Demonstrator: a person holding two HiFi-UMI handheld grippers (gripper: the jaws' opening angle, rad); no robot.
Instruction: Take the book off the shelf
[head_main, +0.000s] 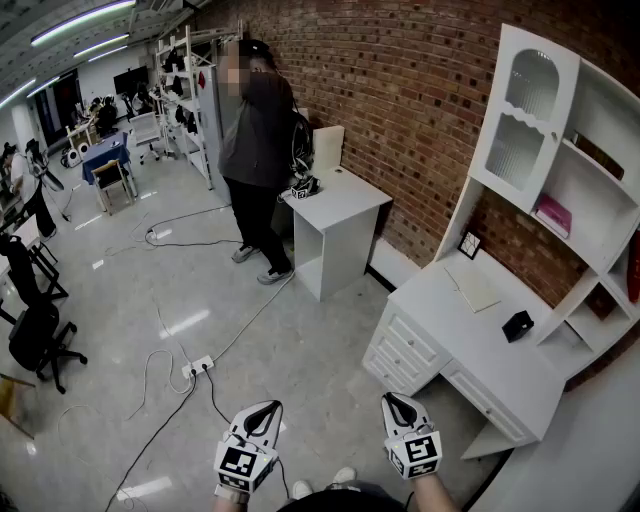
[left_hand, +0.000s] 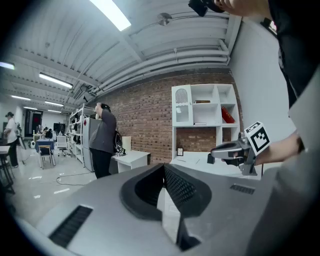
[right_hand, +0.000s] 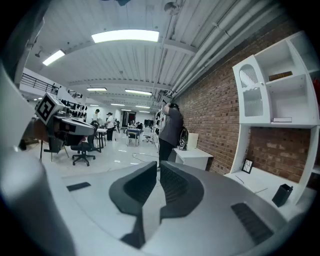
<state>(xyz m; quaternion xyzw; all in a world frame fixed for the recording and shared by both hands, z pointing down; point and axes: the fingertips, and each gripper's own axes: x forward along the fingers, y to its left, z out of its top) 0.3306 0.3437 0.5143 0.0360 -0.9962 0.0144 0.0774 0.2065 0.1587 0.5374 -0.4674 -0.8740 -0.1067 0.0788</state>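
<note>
A pink book (head_main: 553, 215) lies on a middle shelf of the white shelf unit (head_main: 520, 60), which stands against the brick wall at the right. A brown book (right_hand: 280, 76) lies flat on a higher shelf. Both grippers hang low at the bottom of the head view, far from the shelves. My left gripper (head_main: 262, 408) (left_hand: 164, 167) is shut with nothing between its jaws. My right gripper (head_main: 397, 400) (right_hand: 158, 165) also looks shut and empty. Each gripper shows in the other's view, the right gripper (left_hand: 227, 149) and the left gripper (right_hand: 75, 125).
A white desk (head_main: 480, 350) with drawers stands under the shelves and bears a cream pad (head_main: 472, 285), a small black box (head_main: 517, 325) and a picture frame (head_main: 469, 244). A person (head_main: 255, 150) stands at a white cabinet (head_main: 335, 230). Cables and a power strip (head_main: 197, 367) lie on the floor.
</note>
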